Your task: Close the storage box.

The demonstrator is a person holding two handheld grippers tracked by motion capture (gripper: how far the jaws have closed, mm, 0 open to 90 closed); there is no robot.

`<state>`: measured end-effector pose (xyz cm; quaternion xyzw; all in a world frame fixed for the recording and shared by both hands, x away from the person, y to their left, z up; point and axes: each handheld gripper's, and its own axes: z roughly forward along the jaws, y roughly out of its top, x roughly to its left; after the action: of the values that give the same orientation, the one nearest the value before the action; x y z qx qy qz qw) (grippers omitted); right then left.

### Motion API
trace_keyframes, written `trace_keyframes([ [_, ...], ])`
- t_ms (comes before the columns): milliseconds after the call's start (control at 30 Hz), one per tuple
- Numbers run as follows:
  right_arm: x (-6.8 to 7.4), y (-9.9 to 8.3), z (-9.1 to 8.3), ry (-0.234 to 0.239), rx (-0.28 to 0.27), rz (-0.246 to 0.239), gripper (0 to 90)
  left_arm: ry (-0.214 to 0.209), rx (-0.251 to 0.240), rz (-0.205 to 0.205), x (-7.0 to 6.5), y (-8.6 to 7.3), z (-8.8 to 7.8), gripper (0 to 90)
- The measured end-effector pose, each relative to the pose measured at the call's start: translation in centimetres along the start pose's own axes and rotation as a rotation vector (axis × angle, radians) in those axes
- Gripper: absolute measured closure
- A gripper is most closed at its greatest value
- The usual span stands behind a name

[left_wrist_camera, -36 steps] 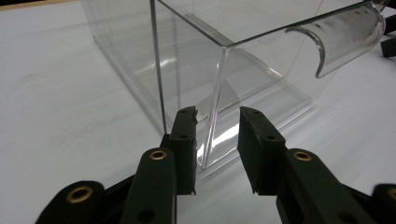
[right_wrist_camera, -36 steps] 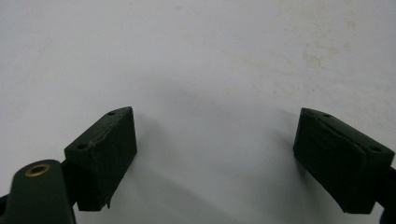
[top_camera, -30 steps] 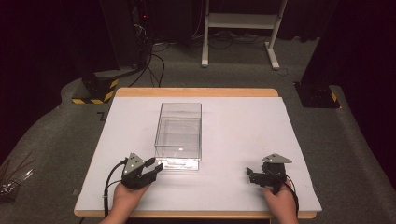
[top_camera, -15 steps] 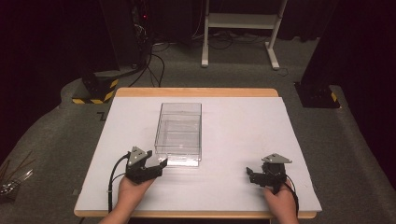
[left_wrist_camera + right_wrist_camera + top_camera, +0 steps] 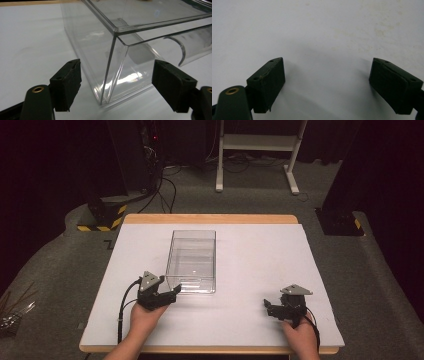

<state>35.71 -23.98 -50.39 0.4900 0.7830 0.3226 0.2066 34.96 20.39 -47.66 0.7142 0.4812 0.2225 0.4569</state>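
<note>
A clear plastic box (image 5: 192,260) with no lid stands on the white table (image 5: 260,260), left of centre. My left gripper (image 5: 172,292) lies at the box's near left corner. In the left gripper view that corner of the box (image 5: 100,45) rises between the two pads of the left gripper (image 5: 117,85), and neither pad touches it. Its jaws have just been opening and stand open. My right gripper (image 5: 267,307) rests near the front right of the table, apart from the box. In the right gripper view the right gripper (image 5: 327,82) is open over bare white tabletop.
The table has a wooden rim (image 5: 210,218) at the back. On the grey floor beyond it are a white stand (image 5: 255,155), black cables (image 5: 160,190) and a yellow-black striped base (image 5: 102,217). A dark block (image 5: 340,220) sits past the table's back right corner.
The left gripper's jaws have spread apart, and the hand has edged forward to the box's near left corner. The right gripper has stayed where it was.
</note>
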Motion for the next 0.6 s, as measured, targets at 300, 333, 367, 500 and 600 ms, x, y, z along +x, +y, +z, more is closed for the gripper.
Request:
trace_keyframes([
  [300, 0.0, 0.0, 0.0, 0.000, 0.000, 0.000, 13.6, 0.018, 0.000, 0.004, 0.2, 0.3, 0.9, 26.0],
  [333, 0.0, 0.0, 0.0, 0.001, 0.000, 0.001, 13.6, 0.019, 0.001, 0.009, 0.2, 0.3, 1.0, 26.3],
  [367, 0.0, 0.0, 0.0, 0.001, 0.000, 0.001, 13.6, 0.019, 0.001, 0.009, 0.2, 0.3, 1.0, 27.1],
  [500, 0.0, 0.0, 0.0, 0.001, 0.000, 0.001, 13.6, 0.034, 0.004, -0.002, 0.5, 0.3, 1.5, 30.4],
  [600, 0.0, 0.0, 0.0, 0.001, 0.000, 0.001, 13.6, 0.040, 0.011, -0.001, 0.5, 0.2, 1.7, 30.6],
])
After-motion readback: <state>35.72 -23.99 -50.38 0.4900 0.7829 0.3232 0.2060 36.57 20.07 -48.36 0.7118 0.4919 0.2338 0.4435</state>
